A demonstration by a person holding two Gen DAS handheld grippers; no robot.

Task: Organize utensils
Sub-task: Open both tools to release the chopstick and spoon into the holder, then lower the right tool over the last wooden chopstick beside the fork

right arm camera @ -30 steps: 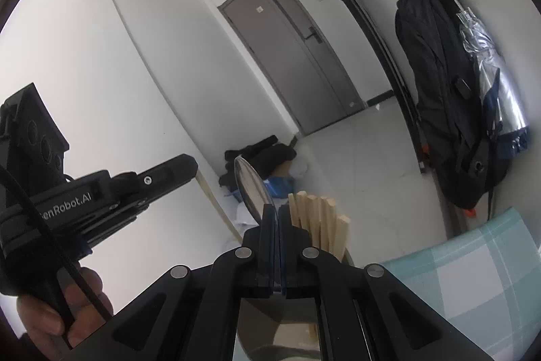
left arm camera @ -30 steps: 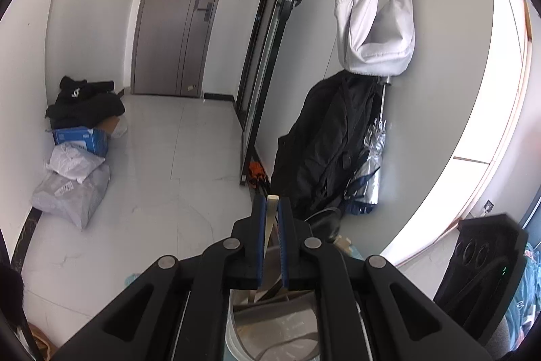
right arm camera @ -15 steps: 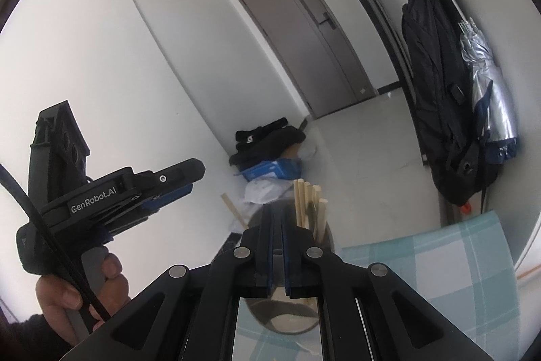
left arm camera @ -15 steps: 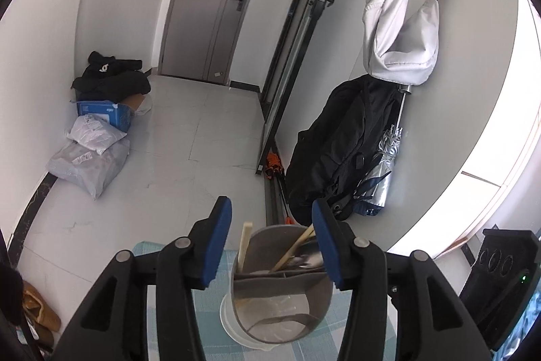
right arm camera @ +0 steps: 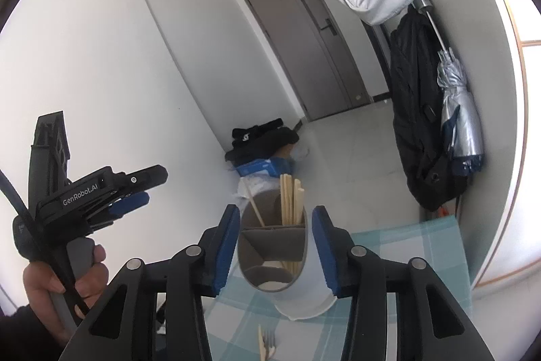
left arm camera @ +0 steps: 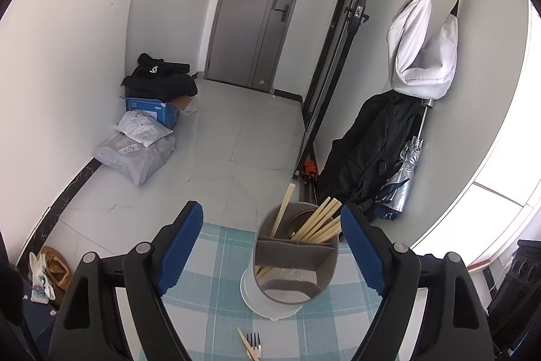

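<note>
Utensil holder [left arm camera: 296, 263] keeps chopsticks [left arm camera: 316, 222] upright in its rear compartments. Both the left gripper [left arm camera: 272, 237] and right gripper [right arm camera: 275, 244] are opening, empty, likely freed for the fork [left arm camera: 254, 344] lying on the checked cloth [left arm camera: 206, 290].

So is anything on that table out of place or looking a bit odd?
Mostly tidy. One chopstick leans alone to the left in the holder, apart from the bundle slanting right. A fork and another chopstick lie loose on the cloth in front, not yet put away.
</note>
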